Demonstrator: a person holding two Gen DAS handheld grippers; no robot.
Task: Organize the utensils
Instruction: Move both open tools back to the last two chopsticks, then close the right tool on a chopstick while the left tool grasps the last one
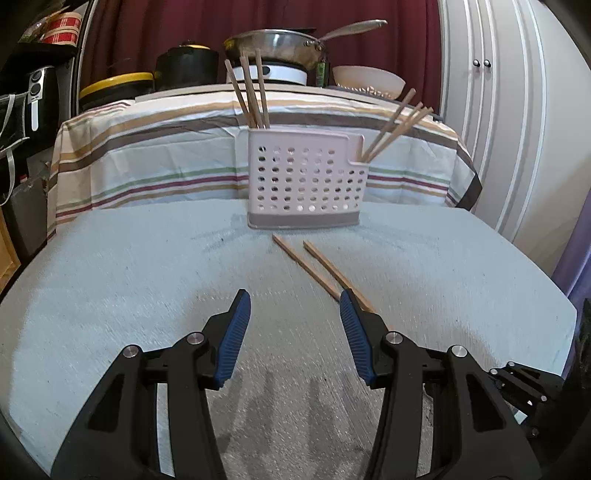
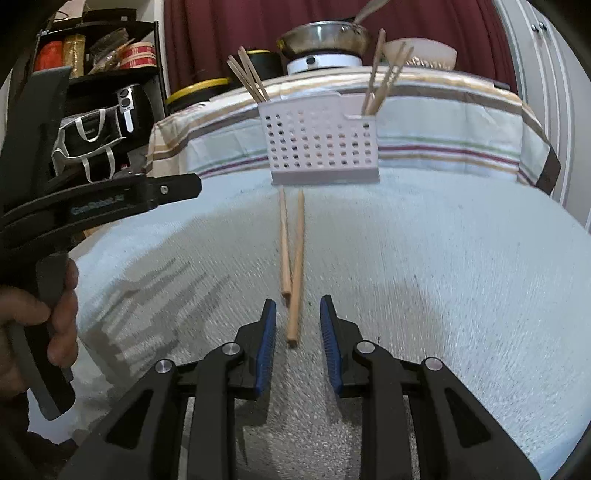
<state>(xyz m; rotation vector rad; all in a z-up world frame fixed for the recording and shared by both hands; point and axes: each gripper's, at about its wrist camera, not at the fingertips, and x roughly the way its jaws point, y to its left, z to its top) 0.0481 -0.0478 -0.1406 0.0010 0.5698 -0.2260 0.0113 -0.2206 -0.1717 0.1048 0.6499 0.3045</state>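
Blue pads on our right gripper (image 2: 297,306) sit closest to us, and its fingers are open a middle amount with nothing held. Between them, at about 12 o'clock, lies the near end of one loose chopstick (image 2: 296,273) on the pale blue cloth (image 2: 461,258). A second loose chopstick (image 2: 284,243) lies just to its left, and the two cross or touch near their close ends. We think the step now is to pick up this nearer stick. To do it well, we should slide forward a little so the pads reach past the tip, then squeeze on one stick only, so the other one does not get dragged along. We should lift it gently, because a thin round stick may roll or slip. Our left gripper (image 1: 295,297) has its fingers wide open and empty, and the same sticks run off at 1 o'clock from it. Farther away, at 12 o'clock, stands the white holder with holes (image 2: 321,140). Three chopsticks lean out of its left end (image 2: 251,79) and three more out of its small right pocket (image 2: 384,81). Behind it are a striped cloth (image 2: 443,122) and a metal pan (image 2: 325,35). On the side of the left gripper, at 9 o'clock in the right view, we see white writing, but it is too blurry to read for sure.
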